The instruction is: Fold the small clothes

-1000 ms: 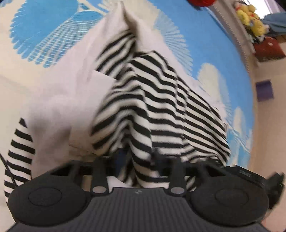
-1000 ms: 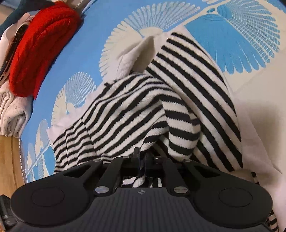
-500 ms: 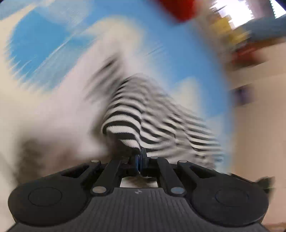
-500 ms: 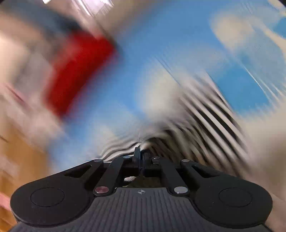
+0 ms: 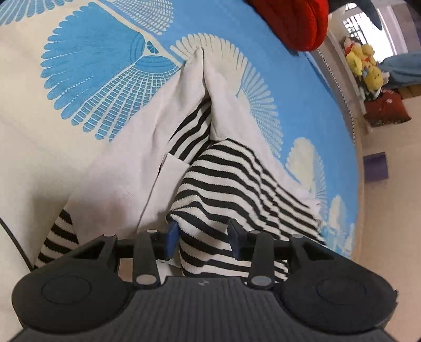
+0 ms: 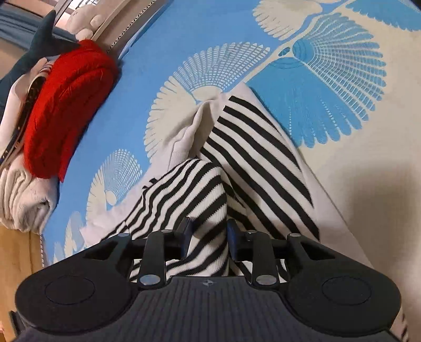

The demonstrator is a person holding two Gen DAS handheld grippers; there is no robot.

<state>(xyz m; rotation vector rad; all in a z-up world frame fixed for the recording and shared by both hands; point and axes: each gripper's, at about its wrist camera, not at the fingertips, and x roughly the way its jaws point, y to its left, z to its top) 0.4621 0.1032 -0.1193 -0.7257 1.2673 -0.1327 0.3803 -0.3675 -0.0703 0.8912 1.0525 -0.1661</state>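
Both sets of jaws are opening, each with a fold of the striped garment (image 5: pixel 236 184) lying loose between them: the left gripper (image 5: pixel 202 238) and the right gripper (image 6: pixel 208 236) have let go where a second ago they were clenched on raised cloth. The garment now lies on the blue patterned bedspread (image 5: pixel 302 92). Only the left view shows yellow plush toys (image 5: pixel 363 63); the right shows the whole folded red knit (image 6: pixel 68 105), which the left cuts off.

both views were bright and evenly lit, with soft daylight; a window (image 5: pixel 368 23) at the top right of the left view was blown out to white; a soft grey shadow lay on the pale mat (image 6: pixel 368 184) at the right of the right view; focus was sharp in the middle; the fisheye bent the mat's edges, and the red garment (image 6: pixel 63 110) looked slightly smeared.
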